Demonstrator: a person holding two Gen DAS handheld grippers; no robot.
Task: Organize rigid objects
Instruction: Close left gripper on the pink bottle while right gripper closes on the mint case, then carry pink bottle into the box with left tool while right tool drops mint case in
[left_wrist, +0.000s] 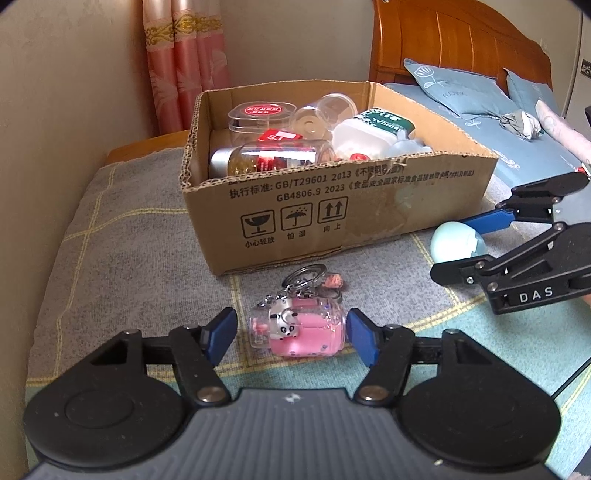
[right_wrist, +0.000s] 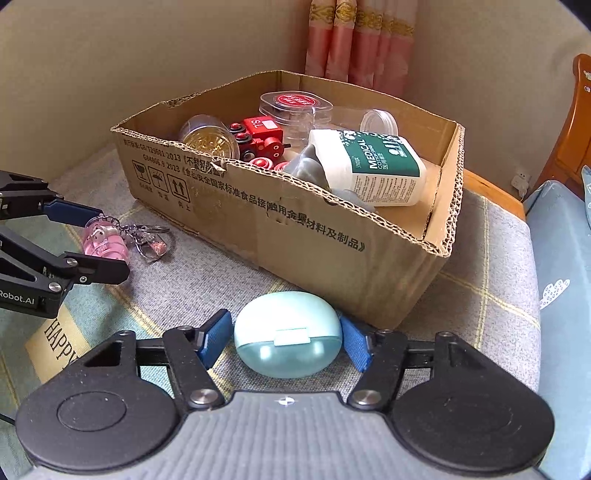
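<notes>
A pink clear keychain bottle (left_wrist: 301, 332) with a panda charm lies on the grey checked mat between the open jaws of my left gripper (left_wrist: 291, 336); the blue pads stand just beside it, with small gaps. It also shows in the right wrist view (right_wrist: 105, 240). A light blue oval case (right_wrist: 288, 334) lies between the open jaws of my right gripper (right_wrist: 286, 338), pads close to its sides. The case (left_wrist: 456, 240) and right gripper (left_wrist: 458, 247) show at the right of the left wrist view. The left gripper (right_wrist: 110, 243) shows at the left of the right wrist view.
An open cardboard box (left_wrist: 351, 206) stands behind both objects, holding a white medical bottle (right_wrist: 373, 166), a red toy train (right_wrist: 258, 136), clear jars (left_wrist: 258, 118) and a gold-filled jar (right_wrist: 208, 142). A bed with blue pillows (left_wrist: 458, 88) lies right; the wall and pink curtain (left_wrist: 184, 62) are behind.
</notes>
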